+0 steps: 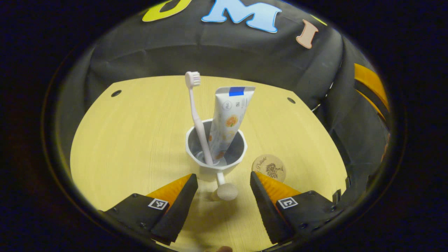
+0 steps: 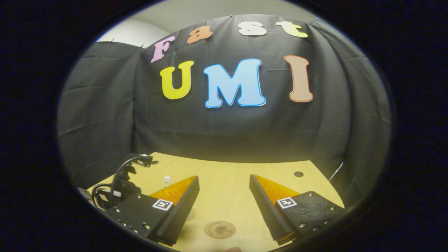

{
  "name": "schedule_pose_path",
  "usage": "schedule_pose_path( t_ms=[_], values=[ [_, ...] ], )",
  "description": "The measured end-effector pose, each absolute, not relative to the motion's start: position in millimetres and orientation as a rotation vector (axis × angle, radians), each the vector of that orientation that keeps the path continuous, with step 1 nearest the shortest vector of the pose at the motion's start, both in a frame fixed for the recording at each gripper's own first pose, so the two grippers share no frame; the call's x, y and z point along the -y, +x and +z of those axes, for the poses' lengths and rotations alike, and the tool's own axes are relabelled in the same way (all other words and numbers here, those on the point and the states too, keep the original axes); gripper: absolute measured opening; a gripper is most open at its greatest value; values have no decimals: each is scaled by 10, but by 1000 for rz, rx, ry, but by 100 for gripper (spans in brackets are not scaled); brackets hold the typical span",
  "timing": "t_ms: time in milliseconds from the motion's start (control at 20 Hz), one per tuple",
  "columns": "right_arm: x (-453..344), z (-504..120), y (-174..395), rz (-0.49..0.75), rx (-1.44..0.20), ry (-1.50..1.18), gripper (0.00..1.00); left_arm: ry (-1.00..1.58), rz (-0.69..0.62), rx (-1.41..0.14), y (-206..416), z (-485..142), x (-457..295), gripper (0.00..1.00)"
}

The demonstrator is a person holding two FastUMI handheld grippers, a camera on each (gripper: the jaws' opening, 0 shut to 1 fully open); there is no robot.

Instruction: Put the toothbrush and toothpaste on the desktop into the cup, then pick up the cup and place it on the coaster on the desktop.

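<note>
A white cup [image 1: 216, 155] stands upright on the wooden desktop [image 1: 122, 140] in the left gripper view. A pale pink toothbrush [image 1: 196, 115] and a white toothpaste tube [image 1: 229, 117] stand inside it, leaning apart. The cup's handle, ending in a round knob [image 1: 226, 191], points at my left gripper [image 1: 223, 176], which is open with a finger on either side of the handle and not touching it. A round brown coaster [image 1: 268, 167] lies just right of the cup. In the right gripper view my right gripper [image 2: 224, 177] is open and holds nothing, raised above the coaster [image 2: 219, 229].
The black cloth wall [image 1: 210, 52] closes the far side of the desktop, and small dark holes [image 1: 116, 93] mark its far corners. In the right gripper view the other gripper's body and cables [image 2: 122, 185] sit low at the left.
</note>
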State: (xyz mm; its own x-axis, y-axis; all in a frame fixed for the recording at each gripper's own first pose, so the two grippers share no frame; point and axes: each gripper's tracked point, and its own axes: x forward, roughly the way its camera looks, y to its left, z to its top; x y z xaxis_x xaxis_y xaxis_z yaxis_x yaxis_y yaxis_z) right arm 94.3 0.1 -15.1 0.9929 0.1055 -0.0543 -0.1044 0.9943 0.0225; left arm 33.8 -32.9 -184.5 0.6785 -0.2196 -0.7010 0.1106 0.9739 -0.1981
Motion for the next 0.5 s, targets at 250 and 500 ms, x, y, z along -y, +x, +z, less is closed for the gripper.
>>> schedule_pose_path(
  t_ms=[250,500],
  values=[
    [162,-283,813,73,-95,14,92,-161,-138,-915,417,-2000,260,92],
    [342,-406,715,39,-129,48,92,-144,-108,-974,502,-2075,217,89]
  ],
)
